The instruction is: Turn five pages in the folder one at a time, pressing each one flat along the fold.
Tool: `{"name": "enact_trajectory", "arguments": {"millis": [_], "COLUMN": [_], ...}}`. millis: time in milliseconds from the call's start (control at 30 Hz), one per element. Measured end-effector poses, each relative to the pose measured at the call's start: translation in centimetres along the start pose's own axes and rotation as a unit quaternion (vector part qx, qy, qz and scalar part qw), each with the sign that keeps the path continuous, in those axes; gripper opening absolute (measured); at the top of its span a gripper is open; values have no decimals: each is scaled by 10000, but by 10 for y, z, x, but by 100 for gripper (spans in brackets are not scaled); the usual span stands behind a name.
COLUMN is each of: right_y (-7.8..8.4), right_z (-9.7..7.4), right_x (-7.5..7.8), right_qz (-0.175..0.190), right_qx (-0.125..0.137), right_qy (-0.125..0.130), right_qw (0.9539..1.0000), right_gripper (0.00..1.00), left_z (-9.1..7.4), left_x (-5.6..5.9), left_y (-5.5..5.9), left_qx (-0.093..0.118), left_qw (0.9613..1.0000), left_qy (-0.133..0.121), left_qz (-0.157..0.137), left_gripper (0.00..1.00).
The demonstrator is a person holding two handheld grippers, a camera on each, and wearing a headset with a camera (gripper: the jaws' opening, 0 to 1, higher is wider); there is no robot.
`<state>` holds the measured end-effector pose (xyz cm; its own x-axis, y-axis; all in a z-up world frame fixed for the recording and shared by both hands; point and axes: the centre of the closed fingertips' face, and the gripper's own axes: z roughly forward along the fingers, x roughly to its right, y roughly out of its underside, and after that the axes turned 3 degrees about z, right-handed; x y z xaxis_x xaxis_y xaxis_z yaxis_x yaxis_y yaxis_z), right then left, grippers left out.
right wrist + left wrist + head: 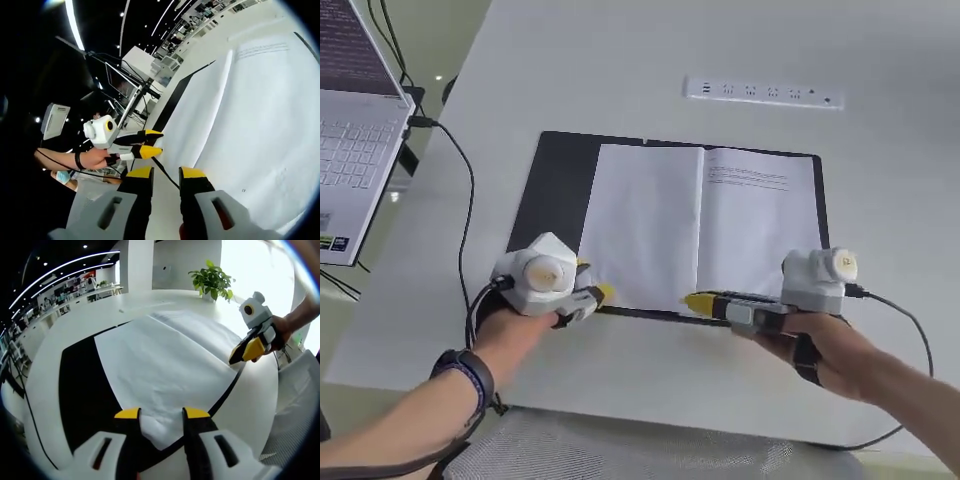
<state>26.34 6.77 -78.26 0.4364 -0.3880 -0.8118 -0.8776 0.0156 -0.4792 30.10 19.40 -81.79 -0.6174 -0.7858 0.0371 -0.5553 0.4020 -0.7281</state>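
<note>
**Open folder flat on white surface, a gripper at each near edge**

Surface [620, 70]: smooth, matte white, broad. Folder [555, 190]: black, flat, rectangular, lying open at mid-surface; a strip of bare cover shows at its left. Pages: plain white sheets, the left page [640, 220] blank, the right page [760, 230] with a few faint printed lines near its top; straight fold [700, 220] between them. Laptop [350, 150]: silver, open, at the far left edge. Power strip [762, 92]: long white bar beyond the folder. Left gripper [161, 413]: yellow-tipped jaws partly apart, over the left page's near corner. Right gripper [166, 172]: jaws with a narrow gap, at the folder's near edge by the fold.
</note>
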Motion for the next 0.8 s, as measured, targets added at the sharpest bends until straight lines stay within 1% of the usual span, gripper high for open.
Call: {"name": "enact_trajectory", "arguments": {"millis": [133,167,200,267,333,400,433,467,533,600,667,733,800], "right_y": [-8,-12,-15,-24,-33,-40,-43,-48,-53,-58,-63,-66,-69], "right_z": [-12,-17,-21,-31,-43,-54,-58,-65,-74,-84,-94,-101,-109], "right_x": [3,4,2,0,-2,-6,-5,-2,-2,-3,-3,-5,-5], "right_qz": [-72,-152,-218,-503,-730,-808,-870,-997,-1120,-1251,-1383,-1473,-1650], "right_qx": [200,279,318,420,523,603,641,690,696,736,751,748,722], "right_qy": [154,217,276,484,665,738,809,974,1081,1177,1282,1334,1440], "right_qw": [9997,9993,9989,9967,9937,9922,9908,9878,9854,9824,9792,9772,9730], "right_gripper": [21,22,23,25,28,30,31,34,37,38,39,40,42], "left_z": [-1,-1,-1,-2,-3,-5,-6,-7,-13,-15,-19,-24,-30], "left_x": [2,3,3,5,6,5,5,5,7,7,5,4,3], "left_y": [-1,-1,-1,-2,-3,-5,-8,-10,-19,-25,-32,-42,-50], "left_qx": [-28,-51,-74,-131,-123,-93,-68,-43,4,65,131,226,309], "left_qw": [9999,9999,9998,9997,9997,9997,9997,9997,9997,9996,9994,9991,9987], "left_qy": [79,115,136,197,207,214,232,248,257,274,283,287,288], "left_qz": [-56,-67,-78,-98,-61,-62,-78,-80,5,79,162,221,270], "left_gripper": [34,35,36,40,42,43,45,46,47,49,50,52,53]}}
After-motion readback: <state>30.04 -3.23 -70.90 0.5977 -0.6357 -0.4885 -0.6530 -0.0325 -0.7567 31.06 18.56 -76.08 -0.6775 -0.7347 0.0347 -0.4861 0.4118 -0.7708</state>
